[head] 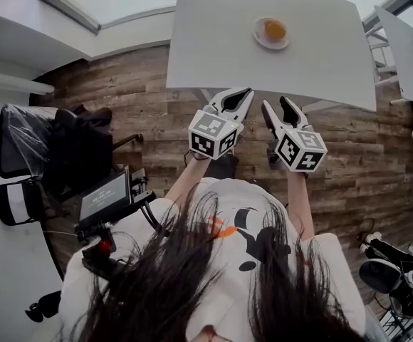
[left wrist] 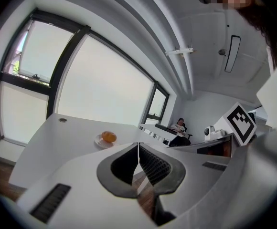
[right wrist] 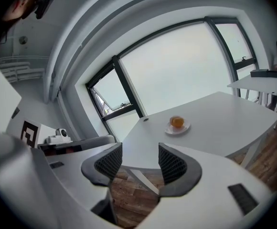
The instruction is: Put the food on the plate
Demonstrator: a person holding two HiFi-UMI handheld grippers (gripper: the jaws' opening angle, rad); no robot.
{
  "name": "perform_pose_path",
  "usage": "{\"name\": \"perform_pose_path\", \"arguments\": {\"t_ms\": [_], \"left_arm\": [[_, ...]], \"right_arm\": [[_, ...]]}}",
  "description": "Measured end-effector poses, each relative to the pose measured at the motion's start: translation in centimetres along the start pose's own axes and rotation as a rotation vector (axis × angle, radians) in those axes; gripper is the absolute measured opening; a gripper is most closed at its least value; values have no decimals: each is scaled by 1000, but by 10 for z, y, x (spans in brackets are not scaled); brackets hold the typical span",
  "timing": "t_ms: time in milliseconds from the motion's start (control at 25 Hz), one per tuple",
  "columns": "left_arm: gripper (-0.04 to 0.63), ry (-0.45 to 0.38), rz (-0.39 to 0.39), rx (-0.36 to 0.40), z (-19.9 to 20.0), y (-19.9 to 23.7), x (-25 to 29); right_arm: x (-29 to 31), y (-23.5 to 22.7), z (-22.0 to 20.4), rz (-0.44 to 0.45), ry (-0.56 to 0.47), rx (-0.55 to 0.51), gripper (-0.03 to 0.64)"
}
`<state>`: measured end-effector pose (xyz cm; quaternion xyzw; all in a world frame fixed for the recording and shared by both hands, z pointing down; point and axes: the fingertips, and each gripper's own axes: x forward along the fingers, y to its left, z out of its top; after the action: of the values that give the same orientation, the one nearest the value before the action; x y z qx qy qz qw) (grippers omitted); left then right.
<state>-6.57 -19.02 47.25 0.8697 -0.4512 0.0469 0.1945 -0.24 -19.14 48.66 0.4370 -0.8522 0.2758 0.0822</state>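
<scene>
Two grippers, both empty, sit side by side over the wood floor (head: 121,98), well short of the white table (head: 221,48); the left gripper (head: 243,91) has its jaws pressed together tip to tip with nothing in them; the right gripper (head: 275,104) has its jaws apart, with only floor and table edge showing through the gap. The food (head: 275,29), a round orange piece, is on the small white plate (head: 263,42), toward the far side of the table and well apart from both tools; judging by that, the goal looks already met, or the run is not under way; which of the two is unclear.

Risks from here, as estimates:
- any reach at the plate could undo the placement; the food looks round, so a nudge from a jaw tip probably rolls it off the rim
- the plate looks light and the tabletop smooth; a side push likely slides the plate rather than stopping at it
- if the left gripper arrives with its jaws together it can only shove, not grasp; it needs to open before contact
- the two marker cubes are close to each other; moving both tools at once on converging paths could knock them together
- the table's near edge lies between the tools and the plate; a low approach could clip it
</scene>
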Motion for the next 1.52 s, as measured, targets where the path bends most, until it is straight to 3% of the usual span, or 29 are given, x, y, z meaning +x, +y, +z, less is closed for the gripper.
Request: {"name": "perform_pose_path", "arguments": {"t_ms": [480,840,1200,1520], "left_arm": [[5,-1,32,-33,-51,-123,-13],[6,9,64,21,-89,-227,-53],[6,39,91,66,-108,-259,-100],[5,29,57,67,-112,-265,-124]], "right_arm": [[-119,-29,-44,45,19,-7,245],[-210,-31,-75,124,-5,1,245],[-238,1,-99,187,-19,28,245],[-247,24,-101,174,-47,23,245]]}}
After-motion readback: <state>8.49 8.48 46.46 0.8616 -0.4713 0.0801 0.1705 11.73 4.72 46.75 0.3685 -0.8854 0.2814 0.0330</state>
